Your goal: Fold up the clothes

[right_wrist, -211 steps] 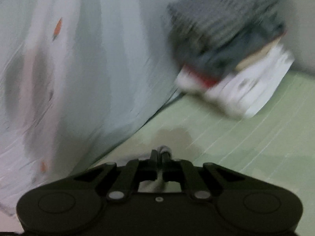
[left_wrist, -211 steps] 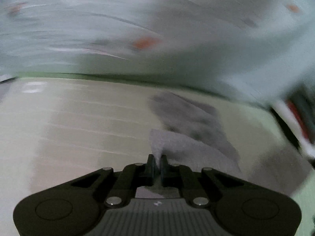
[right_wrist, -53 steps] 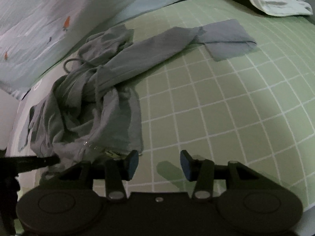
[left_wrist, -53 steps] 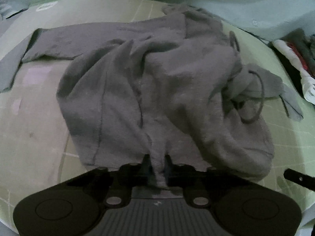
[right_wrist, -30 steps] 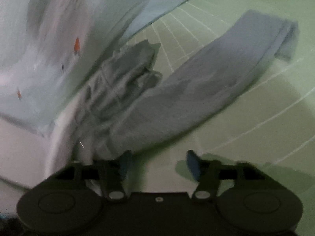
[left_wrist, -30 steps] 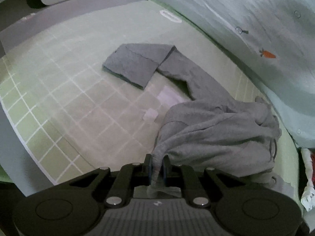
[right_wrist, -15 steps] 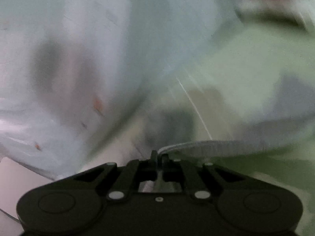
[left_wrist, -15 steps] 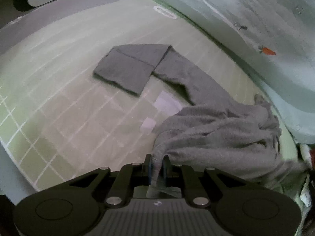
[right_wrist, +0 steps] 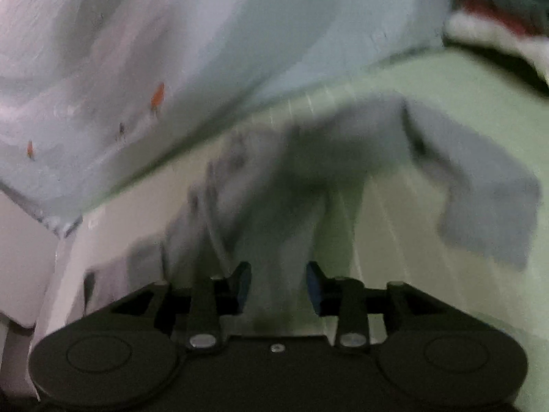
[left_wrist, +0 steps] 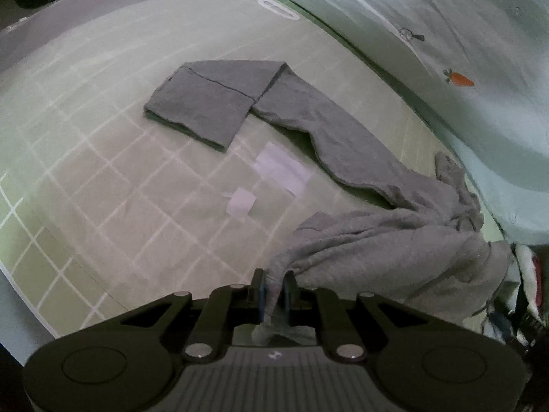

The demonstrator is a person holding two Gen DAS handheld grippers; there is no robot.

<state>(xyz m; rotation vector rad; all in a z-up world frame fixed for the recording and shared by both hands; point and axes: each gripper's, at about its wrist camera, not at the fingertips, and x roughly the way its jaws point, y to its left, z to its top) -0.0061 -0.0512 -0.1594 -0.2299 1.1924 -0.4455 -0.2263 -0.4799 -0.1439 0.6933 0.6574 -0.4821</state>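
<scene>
Green gridded mat (left_wrist: pixel 103 178); crumpled grey hoodie (left_wrist: pixel 394 250) ahead, pinched by left gripper (left_wrist: pixel 273 286); right gripper (right_wrist: pixel 278 283) opening, cloth between.

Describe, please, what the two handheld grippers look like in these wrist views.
Both the left gripper and the right gripper are matt black plastic: wide rounded bodies with round recesses, silver pivot screws, angular linkage arms and blue finger pads. The left body is ribbed, with a small white logo.
</scene>
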